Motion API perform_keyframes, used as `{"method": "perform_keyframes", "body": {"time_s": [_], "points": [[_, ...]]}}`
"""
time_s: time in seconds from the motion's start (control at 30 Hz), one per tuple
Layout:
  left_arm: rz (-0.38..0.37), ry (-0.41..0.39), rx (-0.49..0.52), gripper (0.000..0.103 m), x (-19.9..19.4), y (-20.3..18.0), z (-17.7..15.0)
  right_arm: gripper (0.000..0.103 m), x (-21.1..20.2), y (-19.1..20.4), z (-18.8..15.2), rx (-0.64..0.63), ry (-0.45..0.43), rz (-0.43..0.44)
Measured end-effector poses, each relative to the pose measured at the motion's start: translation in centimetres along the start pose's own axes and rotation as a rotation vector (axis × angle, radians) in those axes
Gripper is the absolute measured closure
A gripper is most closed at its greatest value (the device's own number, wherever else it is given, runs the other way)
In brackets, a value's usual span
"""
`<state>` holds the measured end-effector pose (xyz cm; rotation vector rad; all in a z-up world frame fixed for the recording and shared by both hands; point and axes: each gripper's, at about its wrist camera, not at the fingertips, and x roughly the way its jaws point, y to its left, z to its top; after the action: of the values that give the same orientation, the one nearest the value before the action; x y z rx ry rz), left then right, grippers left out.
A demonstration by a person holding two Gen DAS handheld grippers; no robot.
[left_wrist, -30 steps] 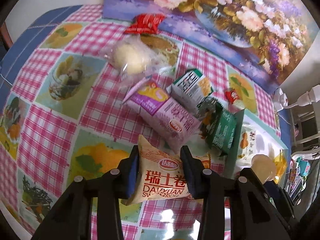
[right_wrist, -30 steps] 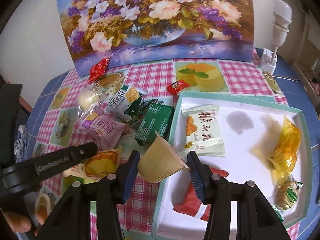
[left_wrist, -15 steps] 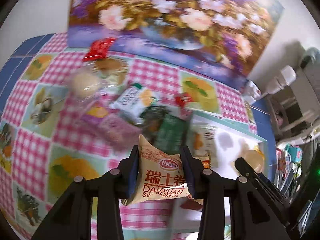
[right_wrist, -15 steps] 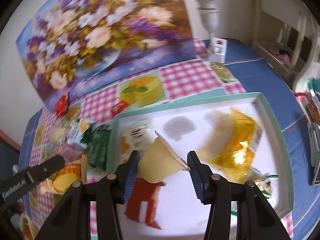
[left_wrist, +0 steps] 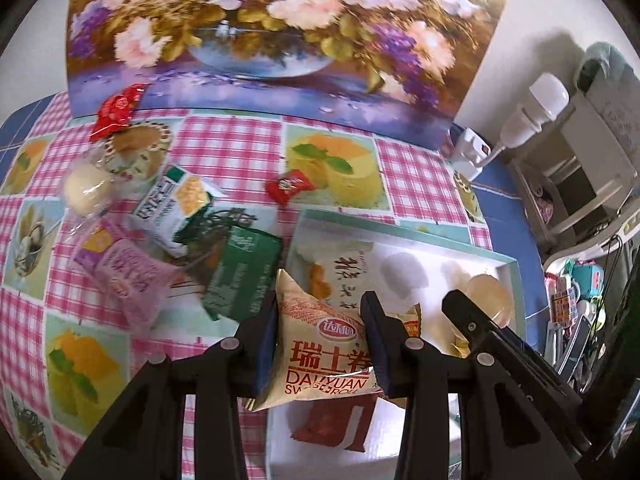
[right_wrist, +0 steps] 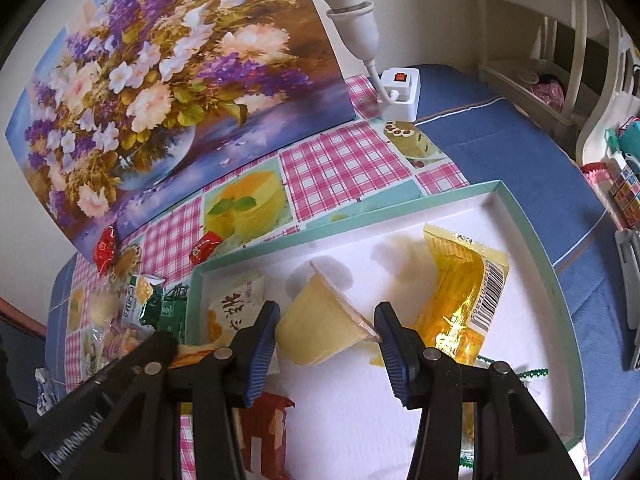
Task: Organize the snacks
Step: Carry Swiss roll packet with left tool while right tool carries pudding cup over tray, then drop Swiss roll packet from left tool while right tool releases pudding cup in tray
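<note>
Left wrist view first: our left gripper (left_wrist: 320,340) is pinching the swiss roll packet (left_wrist: 320,344) by its sides, exactly as it was a second ago. What has changed is the ground under it. Then the packet hung over the checked tablecloth (left_wrist: 224,148) near the loose pile; now it hangs over the near left corner of the tray (left_wrist: 400,236), above a red packet (left_wrist: 336,424) already lying inside. The purple packet (left_wrist: 128,272), green packet (left_wrist: 240,272) and small red candy (left_wrist: 290,186) sit outside the tray, so we judge sorting is far from finished.

Right wrist view: our right gripper (right_wrist: 326,332) is clamped on the jelly cup (right_wrist: 320,328), tilted on its side, grip unchanged. It has travelled from the tray's edge to over the white tray floor (right_wrist: 360,420), just beside the yellow packet (right_wrist: 464,292). Both snacks look ready to be released.
</note>
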<state>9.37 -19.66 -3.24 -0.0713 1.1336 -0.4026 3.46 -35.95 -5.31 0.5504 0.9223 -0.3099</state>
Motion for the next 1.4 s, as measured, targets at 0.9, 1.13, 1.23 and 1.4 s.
{"method": "perform_keyframes", "body": {"time_s": [0.9, 1.13, 1.23, 1.4], "points": [[0.005, 0.017, 0.032, 0.044, 2.2, -2.0, 0.3, 0.05, 0.8, -2.2, 0.4, 0.051, 0.013, -0.056], [0.038, 0.012, 0.027, 0.043, 1.6, -1.6, 0.6, 0.05, 0.5, -2.1, 0.6, 0.033, 0.005, -0.066], [0.052, 0.006, 0.021, 0.042, 1.2, -1.3, 0.8, 0.05, 0.4, -2.0, 0.7, 0.025, 0.004, -0.073], [0.089, 0.003, -0.013, 0.036, 0.8, -0.1, 1.1, 0.05, 0.6, -1.7, 0.6, 0.013, 0.014, -0.074]]}}
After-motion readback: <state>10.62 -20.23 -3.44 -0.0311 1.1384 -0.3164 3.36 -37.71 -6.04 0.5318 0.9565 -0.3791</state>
